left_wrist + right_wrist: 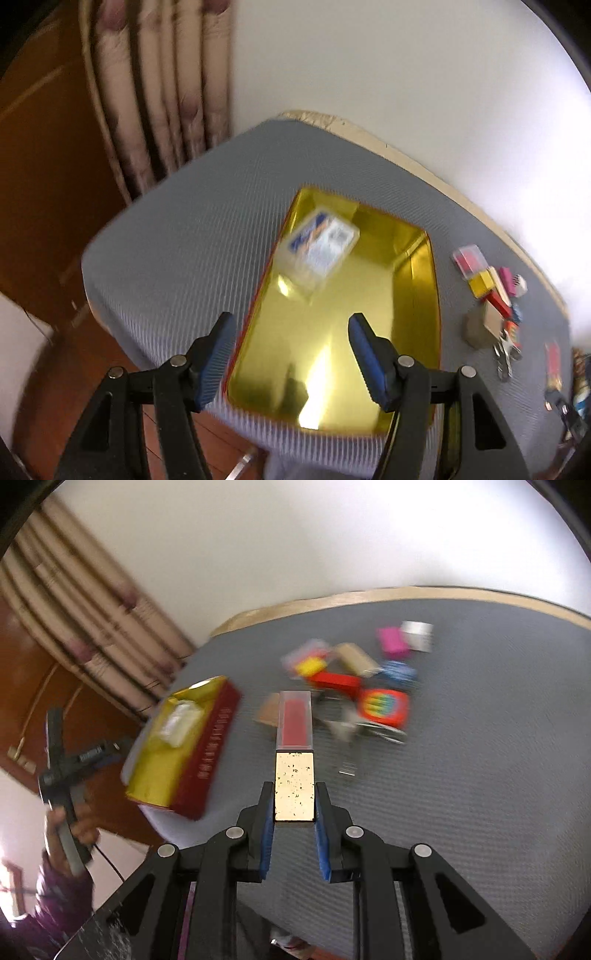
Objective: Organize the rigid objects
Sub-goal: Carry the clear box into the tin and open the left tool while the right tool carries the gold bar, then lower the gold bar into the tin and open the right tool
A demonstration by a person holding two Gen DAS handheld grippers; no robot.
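- Grey ribbed mat (192,229) covers the table in the left wrist view, and a pale wooden edge (388,146) of the table peeks out along the far side
- A white wall (406,74) stands behind the table, with striped curtains (162,92) and brown wood (40,155) to the left
- A shiny gold tin (421,295) sits on the mat, open on top, and a clear box with a blue and white label (319,249) lies inside it near the far end
- The left gripper (291,354) hangs over the near end of the tin with its blue pads wide apart and nothing between them
- A heap of small things (491,291) lies on the mat to the right of the tin, well apart from it
- In the right wrist view the same grey mat (480,775) fills most of the picture, with the white wall (295,535) behind and the curtains (92,602) on the left
- The right gripper (294,814) is squeezed tight on a long block, gold with a clear red end (294,771), and the block sticks out forward above the mat
- The tin (210,749) is at the left edge of the table; here its outside looks red
- The blurry heap (354,679) lies further back on the mat
- A hand (79,830) with a purple sleeve (55,897) holds the other gripper's handle at the far left
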